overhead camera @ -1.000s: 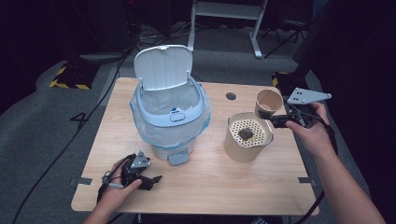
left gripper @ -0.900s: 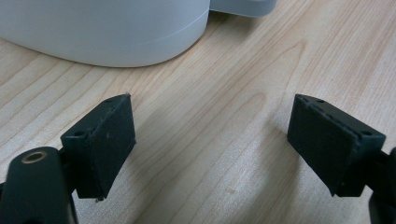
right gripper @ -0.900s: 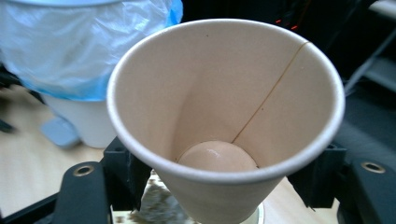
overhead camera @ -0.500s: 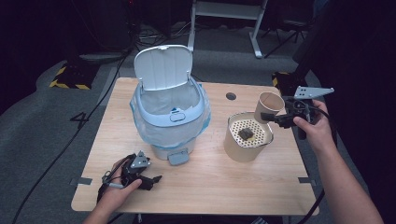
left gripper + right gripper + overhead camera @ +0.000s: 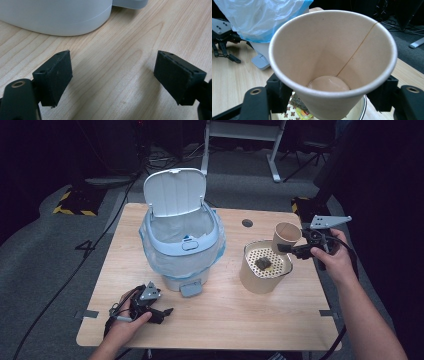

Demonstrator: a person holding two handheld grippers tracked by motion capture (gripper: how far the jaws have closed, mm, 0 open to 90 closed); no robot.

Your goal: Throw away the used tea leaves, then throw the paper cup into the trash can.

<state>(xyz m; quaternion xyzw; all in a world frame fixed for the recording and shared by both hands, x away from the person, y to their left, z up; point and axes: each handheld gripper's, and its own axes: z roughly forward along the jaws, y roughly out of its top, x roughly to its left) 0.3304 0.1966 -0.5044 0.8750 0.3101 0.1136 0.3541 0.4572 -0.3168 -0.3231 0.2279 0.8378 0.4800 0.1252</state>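
Note:
My right gripper is shut on a beige paper cup, gripping it near its base. The cup is tilted, its mouth facing up and away, and looks empty inside; the jaws of the right gripper press on both sides. It hangs over the far right rim of a beige container with a perforated strainer insert. A dark lump lies on the strainer. My left gripper rests on the table near the front left, open with nothing between its pads.
A pale blue pedal bin with a plastic liner stands mid-table, its lid up and its pedal towards me. Its base lies just beyond the left gripper. A round hole sits in the tabletop behind the container.
My right gripper has come down a little with the cup, closer to the container's rim. The left gripper has stayed put.

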